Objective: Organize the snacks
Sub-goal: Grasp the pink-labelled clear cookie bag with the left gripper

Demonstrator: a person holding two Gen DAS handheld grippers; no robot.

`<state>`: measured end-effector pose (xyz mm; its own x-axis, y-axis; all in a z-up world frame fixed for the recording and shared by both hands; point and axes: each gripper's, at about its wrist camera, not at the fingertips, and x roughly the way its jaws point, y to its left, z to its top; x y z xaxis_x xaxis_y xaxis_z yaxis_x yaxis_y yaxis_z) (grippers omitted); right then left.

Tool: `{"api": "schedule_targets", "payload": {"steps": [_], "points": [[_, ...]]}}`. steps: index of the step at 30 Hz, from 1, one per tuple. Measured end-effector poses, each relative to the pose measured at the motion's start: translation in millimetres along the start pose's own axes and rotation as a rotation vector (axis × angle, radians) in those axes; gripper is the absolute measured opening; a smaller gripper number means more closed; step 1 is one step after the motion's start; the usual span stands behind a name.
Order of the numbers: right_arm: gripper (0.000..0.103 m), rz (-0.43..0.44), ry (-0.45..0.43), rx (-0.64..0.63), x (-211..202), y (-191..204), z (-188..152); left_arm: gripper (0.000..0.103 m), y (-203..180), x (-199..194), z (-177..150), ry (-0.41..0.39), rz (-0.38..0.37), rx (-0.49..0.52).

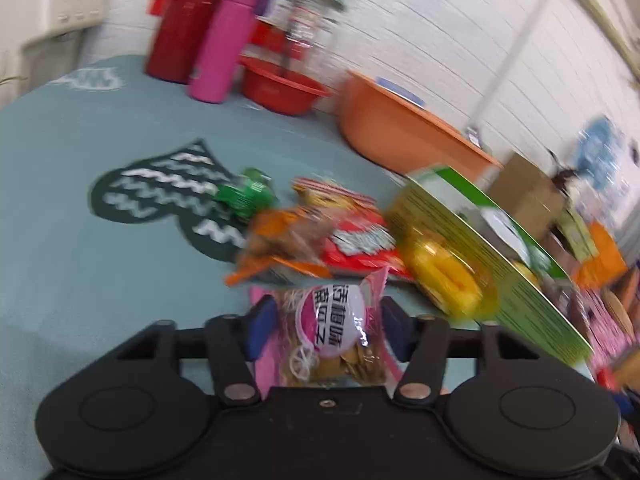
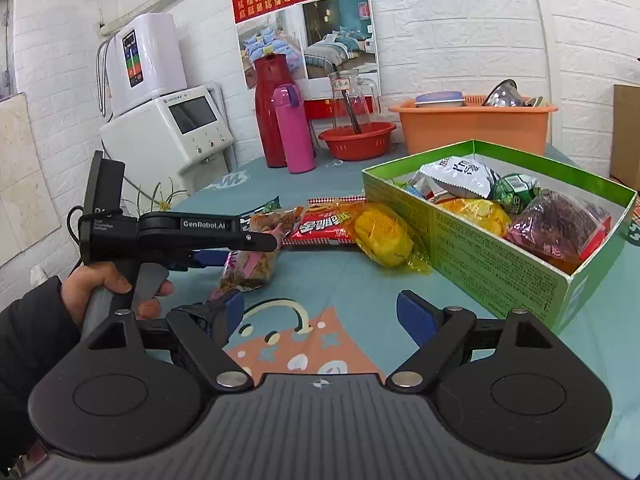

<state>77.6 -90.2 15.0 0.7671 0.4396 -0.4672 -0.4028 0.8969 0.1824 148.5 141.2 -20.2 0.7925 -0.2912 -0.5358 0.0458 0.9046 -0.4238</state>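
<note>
In the green box (image 2: 496, 248), several snack packets; left claw (image 1: 326, 322) gripping a pink packet (image 1: 334, 332), right claw (image 2: 320, 318) open.

The near stretch of the bench (image 2: 340, 284), in front of the loose snack packets (image 2: 332, 222), lay bare and gave open room. On the right the green box (image 2: 492, 256) walled off that side, its open top already crowded with packets. Along the back wall the red flask (image 2: 272, 112), pink bottle (image 2: 294, 128), red bowl (image 2: 358, 140) and orange tub (image 2: 472, 124) closed the far edge.
</note>
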Motion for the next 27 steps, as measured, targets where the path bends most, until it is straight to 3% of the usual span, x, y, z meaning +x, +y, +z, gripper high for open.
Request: {"api": "schedule_targets", "payload": {"steps": [3, 5, 7, 9, 15, 21, 22, 25, 27], "points": [[0.103, 0.010, 0.024, 0.002, 2, 1, -5, 0.065, -20, -8, -18, 0.051, -0.077, 0.056], [0.103, 0.020, 0.038, 0.007, 5, 2, -9, 0.071, -33, -14, -33, 0.081, -0.136, 0.078], [0.103, 0.029, 0.059, 0.005, 7, 3, -14, 0.093, -38, -23, -45, 0.098, -0.181, 0.051], [0.103, 0.038, 0.080, -0.006, 7, 5, -20, 0.103, -35, -33, -52, 0.080, -0.200, 0.006], [0.103, 0.084, 0.106, -0.004, 19, 15, -22, 0.103, -6, -59, -52, 0.015, -0.199, -0.182], [0.103, 0.115, 0.096, -0.017, 39, 27, -15, 0.103, -2, -64, -51, 0.017, -0.187, -0.181], [0.086, 0.100, 0.115, -0.017, 42, 25, -16, 0.103, -2, -63, -51, 0.023, -0.191, -0.180], [0.057, 0.147, 0.128, 0.053, 36, 7, -21, 0.103, -3, -58, -53, 0.042, -0.194, -0.172], [0.051, 0.151, 0.131, 0.082, 29, -4, -23, 0.103, -5, -52, -54, 0.059, -0.206, -0.172]]}}
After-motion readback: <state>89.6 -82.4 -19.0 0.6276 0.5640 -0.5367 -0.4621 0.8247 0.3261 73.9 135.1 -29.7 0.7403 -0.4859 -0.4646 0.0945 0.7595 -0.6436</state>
